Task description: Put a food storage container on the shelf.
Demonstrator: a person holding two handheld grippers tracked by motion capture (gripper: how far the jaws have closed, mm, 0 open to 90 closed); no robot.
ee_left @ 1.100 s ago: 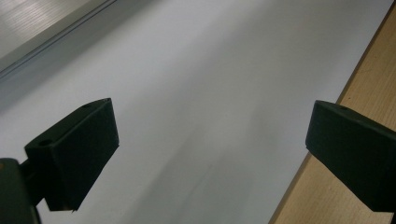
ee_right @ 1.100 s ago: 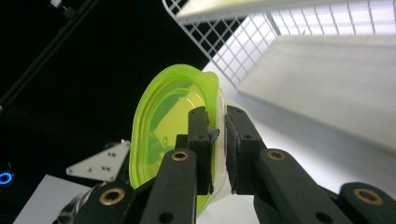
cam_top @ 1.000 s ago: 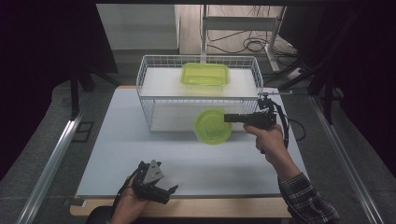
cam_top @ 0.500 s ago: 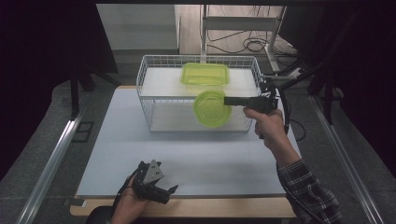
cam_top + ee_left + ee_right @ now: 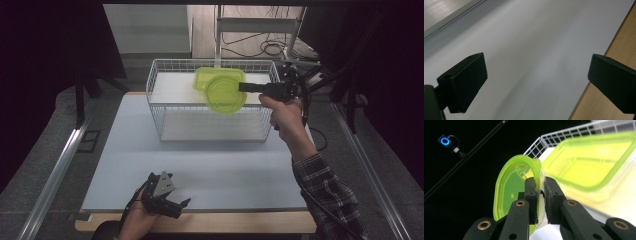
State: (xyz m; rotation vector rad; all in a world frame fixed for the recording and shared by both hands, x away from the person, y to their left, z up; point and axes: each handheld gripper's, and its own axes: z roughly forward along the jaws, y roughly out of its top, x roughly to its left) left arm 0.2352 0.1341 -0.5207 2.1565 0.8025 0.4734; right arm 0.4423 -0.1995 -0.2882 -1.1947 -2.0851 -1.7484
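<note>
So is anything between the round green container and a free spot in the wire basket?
Partly. The right gripper holds the round green container over the wire basket, but the rectangular green container already lies under it. The basket's left floor looks free.

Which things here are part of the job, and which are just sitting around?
In the job:
- round green container, clamped by its rim in the right gripper
- wire basket
- rectangular green container in the basket

Just around:
- left gripper, open, near the table edge
- cables on the floor behind
</note>
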